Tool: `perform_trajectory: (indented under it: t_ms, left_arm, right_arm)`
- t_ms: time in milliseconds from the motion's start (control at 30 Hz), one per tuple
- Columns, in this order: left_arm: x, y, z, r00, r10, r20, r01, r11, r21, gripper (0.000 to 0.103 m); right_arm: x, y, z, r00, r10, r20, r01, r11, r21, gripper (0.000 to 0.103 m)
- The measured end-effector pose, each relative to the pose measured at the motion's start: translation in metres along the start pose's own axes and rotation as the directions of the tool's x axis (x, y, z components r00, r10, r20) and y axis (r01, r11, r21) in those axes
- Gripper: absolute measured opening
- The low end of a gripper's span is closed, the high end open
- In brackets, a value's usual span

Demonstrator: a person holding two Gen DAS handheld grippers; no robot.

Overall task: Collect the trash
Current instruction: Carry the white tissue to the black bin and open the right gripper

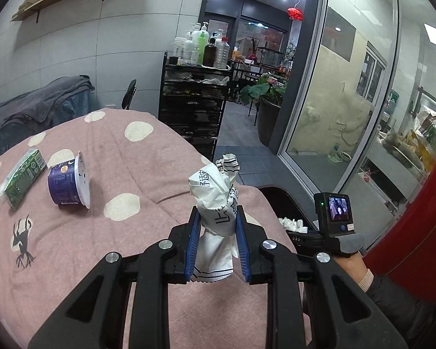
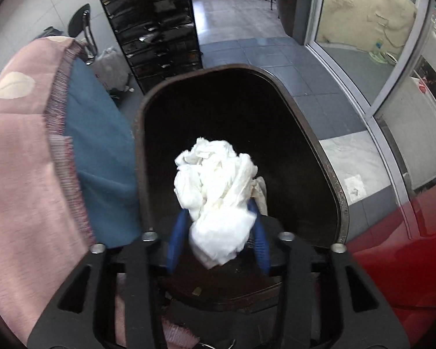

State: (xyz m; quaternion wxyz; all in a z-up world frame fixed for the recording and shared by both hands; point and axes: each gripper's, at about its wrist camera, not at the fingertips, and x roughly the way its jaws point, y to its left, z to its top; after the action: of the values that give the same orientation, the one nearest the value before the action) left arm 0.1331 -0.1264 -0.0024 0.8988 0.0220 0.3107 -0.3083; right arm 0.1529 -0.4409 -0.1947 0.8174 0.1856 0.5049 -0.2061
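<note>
My left gripper (image 1: 218, 214) is shut on a crumpled white wrapper (image 1: 215, 189) with black print, held upright above the pink spotted tablecloth (image 1: 130, 160). A purple cup (image 1: 68, 181) lies on its side at the left, beside a green carton (image 1: 21, 179). My right gripper (image 2: 218, 212) hangs over the dark bin (image 2: 328, 168) beside the table. Its blue jaws stand apart, and a wad of white tissue (image 2: 215, 180) sits loosely between them; the left pad (image 2: 177, 235) is clear of it. In the left wrist view that gripper's camera (image 1: 334, 212) shows at the table's right edge.
A black drawer rack (image 1: 191, 110) topped with bottles stands beyond the table. A glass sliding door (image 1: 348, 101) is on the right, and a red surface (image 2: 407, 247) is next to the bin. A blue cloth (image 2: 101, 160) hangs under the tablecloth beside the bin.
</note>
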Motion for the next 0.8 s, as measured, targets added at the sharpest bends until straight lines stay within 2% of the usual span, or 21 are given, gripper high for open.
perform_trajectory:
  t_ms: [33,67,133,467,700,800]
  left_arm:
    - [0.000,-0.002,0.000,1.000,-0.002,-0.001,0.002,1.000,0.002,0.024]
    - [0.000,-0.004,0.000,1.000,-0.005,-0.002,0.005,1.000,0.005,0.024]
    - [0.003,-0.008,0.001,1.000,-0.010,-0.006,0.010,1.000,0.017,0.024]
    - [0.039,-0.055,0.018,0.991,-0.122,-0.057,0.126,0.989,0.082,0.024]
    - [0.083,-0.097,0.027,0.966,-0.210,-0.152,0.225,0.970,0.088,0.024]
    - [0.107,-0.117,0.027,0.959,-0.207,-0.196,0.229,0.968,0.102,0.024]
  right_arm:
    - [-0.002,-0.001,-0.002,1.000,0.001,0.006,-0.001,1.000,0.007,0.064]
    - [-0.001,-0.002,-0.005,1.000,0.003,0.010,-0.003,1.000,0.010,0.069]
    - [-0.004,-0.007,-0.011,1.000,0.005,0.013,-0.005,1.000,0.016,0.072]
    - [-0.040,-0.031,-0.038,0.996,-0.004,0.089,-0.001,0.998,0.055,0.076]
    - [-0.057,-0.043,-0.036,0.994,-0.016,0.111,0.004,0.994,0.110,0.077]
    - [-0.060,-0.051,-0.036,0.994,-0.020,0.109,0.005,0.991,0.132,0.077]
